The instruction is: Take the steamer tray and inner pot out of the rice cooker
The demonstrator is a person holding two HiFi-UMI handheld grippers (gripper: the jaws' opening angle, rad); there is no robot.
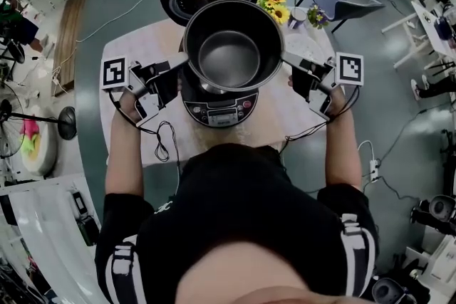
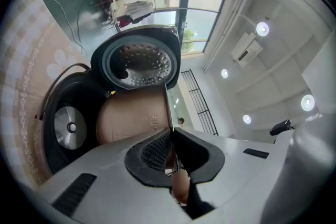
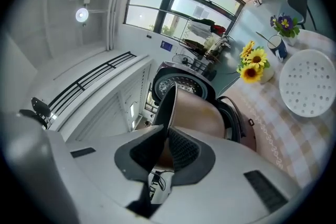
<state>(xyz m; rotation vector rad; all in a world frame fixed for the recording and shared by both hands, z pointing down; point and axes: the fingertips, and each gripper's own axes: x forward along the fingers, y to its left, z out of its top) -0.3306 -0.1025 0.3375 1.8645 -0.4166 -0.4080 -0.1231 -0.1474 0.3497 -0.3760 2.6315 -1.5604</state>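
1. Gripping opposite rims of the inner pot [image 1: 231, 46], the left gripper [image 2: 172, 136] and right gripper [image 3: 167, 139] have their jaws narrowly clamped.
2. It hangs above the open rice cooker [image 1: 217, 110].
3. White steamer tray [image 3: 307, 81] lies near the far right corner of the table [image 1: 142, 46].

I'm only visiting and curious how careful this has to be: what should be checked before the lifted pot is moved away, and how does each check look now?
1. Left gripper jaws shut on the pot rim: ok.
2. Right gripper jaws shut on the opposite rim: ok.
3. Pot out of the rice cooker: ok.
4. Pot held level: ok, by the head view.
5. Steamer tray already out, on the table: ok.
6. Room on the table for the pot: cannot tell.
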